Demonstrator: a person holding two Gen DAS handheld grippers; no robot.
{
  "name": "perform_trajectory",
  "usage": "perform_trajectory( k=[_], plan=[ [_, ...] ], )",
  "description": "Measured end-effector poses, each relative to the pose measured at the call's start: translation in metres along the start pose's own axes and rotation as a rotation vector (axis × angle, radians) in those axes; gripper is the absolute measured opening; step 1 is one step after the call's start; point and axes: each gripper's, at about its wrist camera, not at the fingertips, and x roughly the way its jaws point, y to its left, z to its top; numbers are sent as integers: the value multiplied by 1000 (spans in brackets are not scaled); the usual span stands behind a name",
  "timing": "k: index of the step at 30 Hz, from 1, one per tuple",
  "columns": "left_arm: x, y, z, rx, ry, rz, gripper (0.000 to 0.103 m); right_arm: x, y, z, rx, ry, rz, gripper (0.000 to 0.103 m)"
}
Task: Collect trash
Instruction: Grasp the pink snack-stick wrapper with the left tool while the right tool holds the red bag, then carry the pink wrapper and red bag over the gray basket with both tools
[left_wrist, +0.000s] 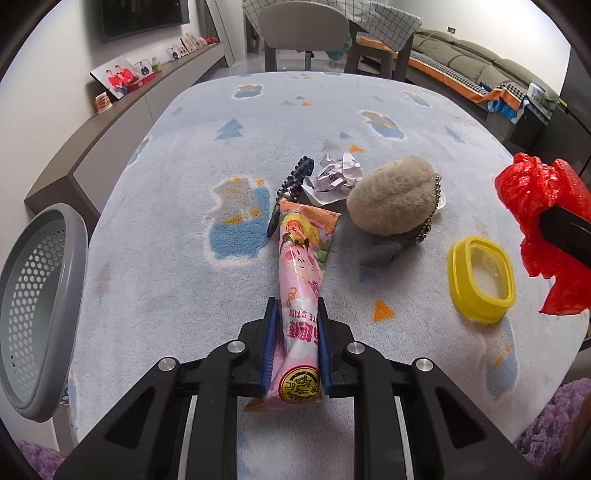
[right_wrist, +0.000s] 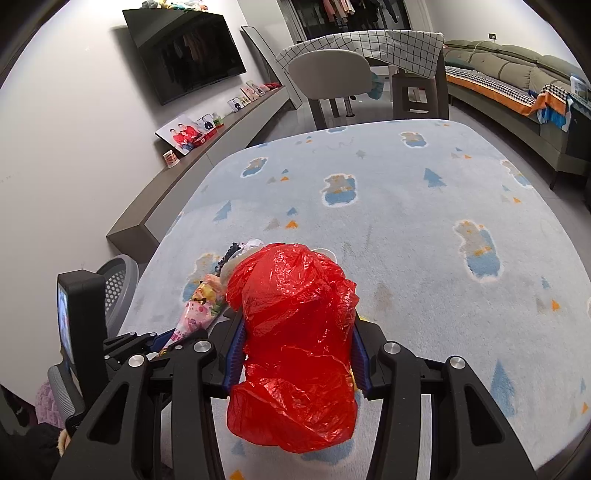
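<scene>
- Left gripper (left_wrist: 294, 317) clamps one pink snack wrapper (left_wrist: 303, 266), pointing to 12 o'clock.
- Right gripper (right_wrist: 298, 341) grips one red plastic bag (right_wrist: 295, 343).
- On the rug (left_wrist: 177, 266): one crumpled paper (left_wrist: 332, 173) at 12, one plush keychain (left_wrist: 393, 195) at 1, one yellow lid (left_wrist: 480, 280) at 3.
- One grey basket (left_wrist: 37, 310) at 9.

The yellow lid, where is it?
In the left wrist view the yellow lid lies on the blue rug, right of the pink snack wrapper, just below the fluffy beige keychain.

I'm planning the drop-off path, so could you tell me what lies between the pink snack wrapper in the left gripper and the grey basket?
Only bare blue rug lies between the pink snack wrapper and the grey basket, seen in the left wrist view.
</scene>
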Motion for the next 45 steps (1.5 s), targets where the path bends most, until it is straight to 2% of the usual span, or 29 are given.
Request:
perform_trajectory(
  k=[10, 18, 27, 36, 45],
  plan=[
    [-24, 10, -3, -2, -25, 18, 19, 3, 1, -1, -4, 1, -16, 46],
    [-52, 26, -2, 19, -81, 44, 19, 3, 2, -2, -12, 1, -72, 46],
    [-82, 60, 4, 22, -141, 58, 19, -13, 22, 2, -18, -36, -109, 46],
    [-98, 101, 2, -56, -170, 54, 19, -2, 70, 7, -56, -11, -60, 46],
    [-116, 152, -4, -98, -194, 153, 19, 29, 136, 15, -145, 25, 48, 46]
  ],
)
